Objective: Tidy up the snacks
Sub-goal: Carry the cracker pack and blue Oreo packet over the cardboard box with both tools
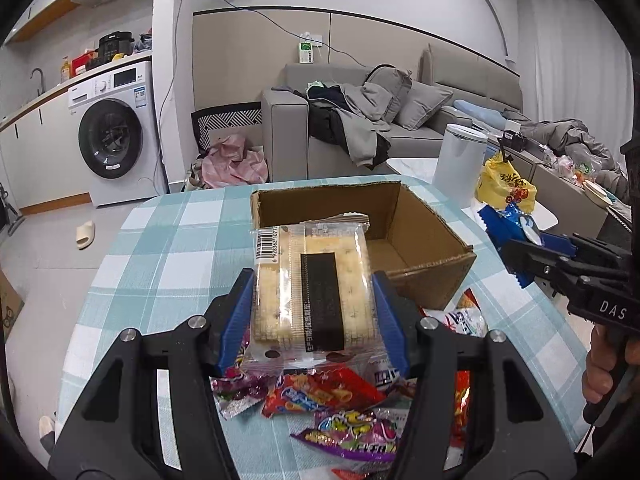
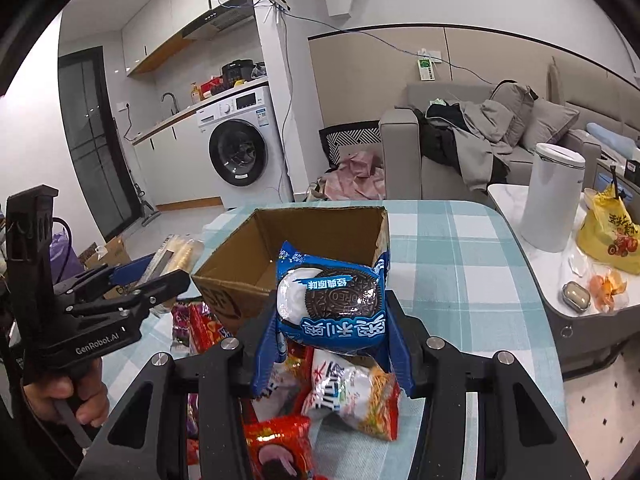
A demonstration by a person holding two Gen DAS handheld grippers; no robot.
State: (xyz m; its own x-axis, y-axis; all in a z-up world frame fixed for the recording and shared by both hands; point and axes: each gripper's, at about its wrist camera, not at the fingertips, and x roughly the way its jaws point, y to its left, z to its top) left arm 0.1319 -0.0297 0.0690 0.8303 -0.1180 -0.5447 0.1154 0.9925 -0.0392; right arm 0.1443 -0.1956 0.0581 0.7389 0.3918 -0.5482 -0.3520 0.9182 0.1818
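Looking from the left wrist: the left gripper [image 1: 314, 300] has its blue pads pressed on both sides of a clear cracker pack [image 1: 314, 280], jaws partly closed around it.
Cracker pack: held up above the snack pile [image 1: 340, 412], with the open cardboard box [image 1: 424, 240] just beyond it.
Box: stands on the checked tablecloth [image 1: 160, 248]; its visible floor is bare, though the pack hides part of the inside.
Right gripper: enters from the right edge [image 1: 516, 248], clamped on a blue cookie packet [image 1: 508, 224], a hand [image 1: 600, 368] on its handle.

Looking from the right wrist: the right gripper [image 2: 332, 340] has its jaws nearly together, pinching the blue cookie packet [image 2: 332, 300] by its sides.
Cookie packet: raised over the snack pile [image 2: 348, 396], in front of the cardboard box [image 2: 256, 264].
Left gripper: at the left [image 2: 160, 272], gripping the cracker pack [image 2: 176, 256], with a hand [image 2: 68, 396] on its handle.
Beside the table: a white canister [image 2: 552, 200] and a yellow bag [image 2: 608, 232] on a side table [image 2: 560, 296].
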